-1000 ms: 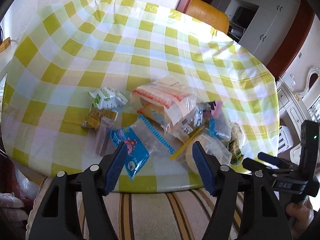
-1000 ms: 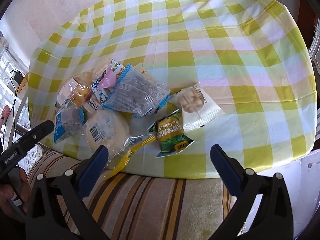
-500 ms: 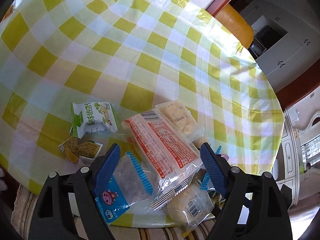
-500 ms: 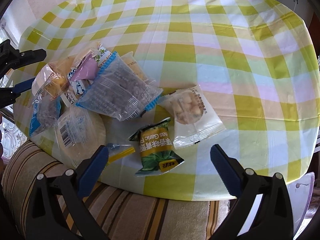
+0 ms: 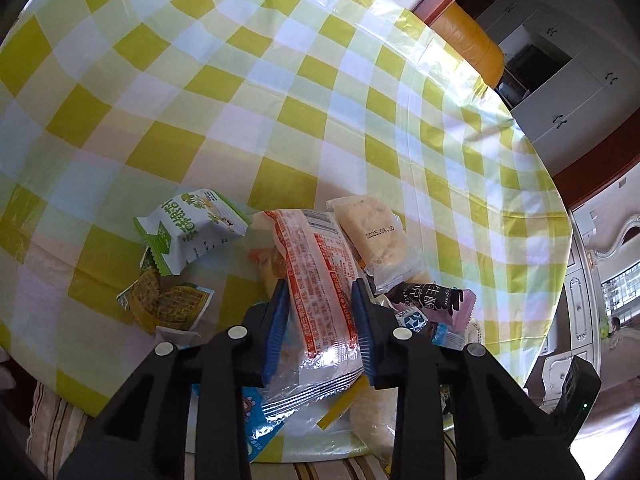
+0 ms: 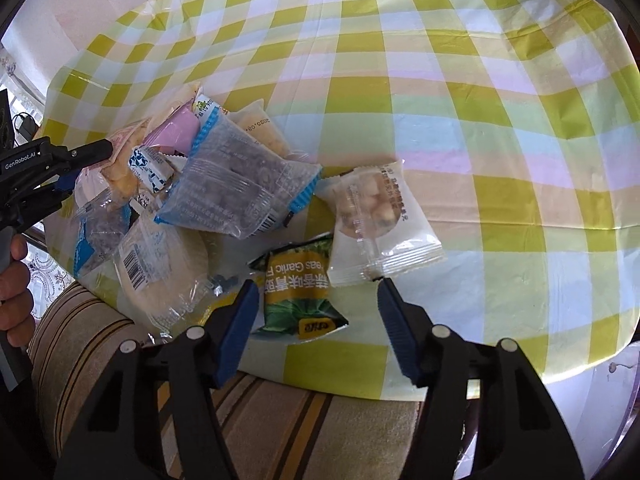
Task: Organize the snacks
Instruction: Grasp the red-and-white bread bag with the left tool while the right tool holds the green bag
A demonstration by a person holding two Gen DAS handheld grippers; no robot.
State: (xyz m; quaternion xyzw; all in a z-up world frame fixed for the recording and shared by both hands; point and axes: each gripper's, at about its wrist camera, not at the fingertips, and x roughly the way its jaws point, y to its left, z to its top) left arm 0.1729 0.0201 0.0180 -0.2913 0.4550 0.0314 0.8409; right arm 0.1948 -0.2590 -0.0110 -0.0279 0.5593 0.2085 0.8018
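Observation:
A pile of snack packets lies near the front edge of the checked table (image 5: 280, 100). My left gripper (image 5: 320, 304) is shut on a long clear packet with red print (image 5: 320, 280). Beside it lie a pale cracker packet (image 5: 376, 240), a green-and-white packet (image 5: 188, 232) and a yellow-green packet (image 5: 164, 304). My right gripper (image 6: 316, 308) is open, its fingers either side of a green garlic-peas packet (image 6: 298, 292). A white round-snack packet (image 6: 376, 224) and a blue-edged clear packet (image 6: 236, 184) lie just beyond. The left gripper shows at the left of the right wrist view (image 6: 76, 160).
A striped cushion (image 6: 280, 420) sits below the table's front edge. An orange chair (image 5: 472, 44) and white cabinets (image 5: 580, 92) stand behind the far side. The table's far half (image 6: 440, 60) carries only the yellow checked cloth.
My left gripper moved forward into the pile and closed on the red-printed packet. My right gripper moved lower and closer, its fingers narrowing around the green garlic-peas packet.

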